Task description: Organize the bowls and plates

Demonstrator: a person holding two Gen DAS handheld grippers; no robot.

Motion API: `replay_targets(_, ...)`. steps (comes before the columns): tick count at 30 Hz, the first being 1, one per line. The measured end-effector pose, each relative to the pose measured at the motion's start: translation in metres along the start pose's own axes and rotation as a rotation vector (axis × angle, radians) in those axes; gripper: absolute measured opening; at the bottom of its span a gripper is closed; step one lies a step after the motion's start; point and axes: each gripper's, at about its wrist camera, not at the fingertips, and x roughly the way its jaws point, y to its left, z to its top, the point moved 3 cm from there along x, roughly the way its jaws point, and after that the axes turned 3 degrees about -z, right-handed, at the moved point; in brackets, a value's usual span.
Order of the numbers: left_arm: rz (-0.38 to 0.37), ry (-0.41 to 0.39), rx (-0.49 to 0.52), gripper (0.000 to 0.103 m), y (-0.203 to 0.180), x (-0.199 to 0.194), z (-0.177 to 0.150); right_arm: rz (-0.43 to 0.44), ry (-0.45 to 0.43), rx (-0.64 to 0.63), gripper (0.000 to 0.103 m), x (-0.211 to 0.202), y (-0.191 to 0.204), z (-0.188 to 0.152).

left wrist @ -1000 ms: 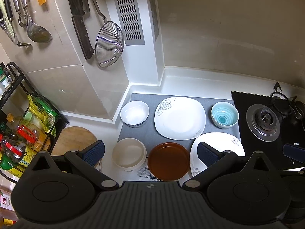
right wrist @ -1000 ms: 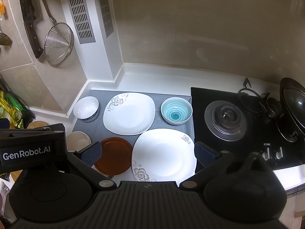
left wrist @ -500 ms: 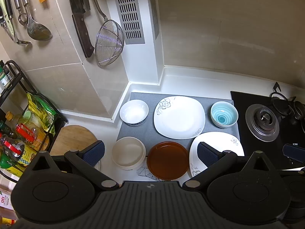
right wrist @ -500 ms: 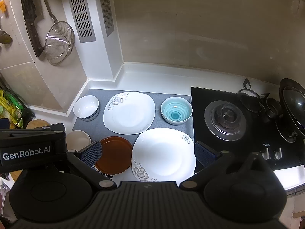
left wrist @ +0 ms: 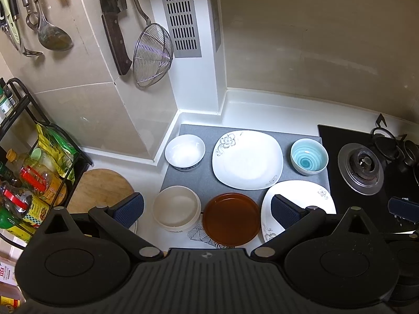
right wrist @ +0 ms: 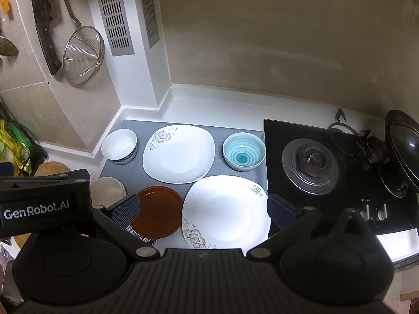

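Observation:
On a grey mat lie a white bowl, a white flowered square plate, a blue bowl, a second flowered square plate, a brown round plate and a cream bowl. My left gripper is open and empty, high above the cream bowl and brown plate. My right gripper is open and empty, high above the near square plate. The far plate, blue bowl, white bowl and brown plate also show in the right wrist view.
A gas hob with a wok is on the right. A rack of bottles and a round wooden board stand at the left. A cleaver, strainer and ladle hang on the wall.
Both grippers have risen slightly and drifted back, so the dishes sit a little lower and smaller in view. Both stay open and empty.

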Motion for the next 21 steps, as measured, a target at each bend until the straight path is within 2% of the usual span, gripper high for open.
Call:
replay_targets(15,-0.035,0.023,0.011,0.103,0.016,0.020,0.001,-0.012,0.031,0.000,0.103,0.015,0.017,0.001)
replay_targets(18,-0.078,0.035,0.014,0.103,0.019,0.033,-0.002,0.022,0.056,0.042,0.103,0.029,0.018,-0.004)
replay_targets(21,-0.172,0.059,0.071,0.102,0.016,0.058,-0.013,0.112,0.070,0.088,0.103,0.052,0.013,-0.023)
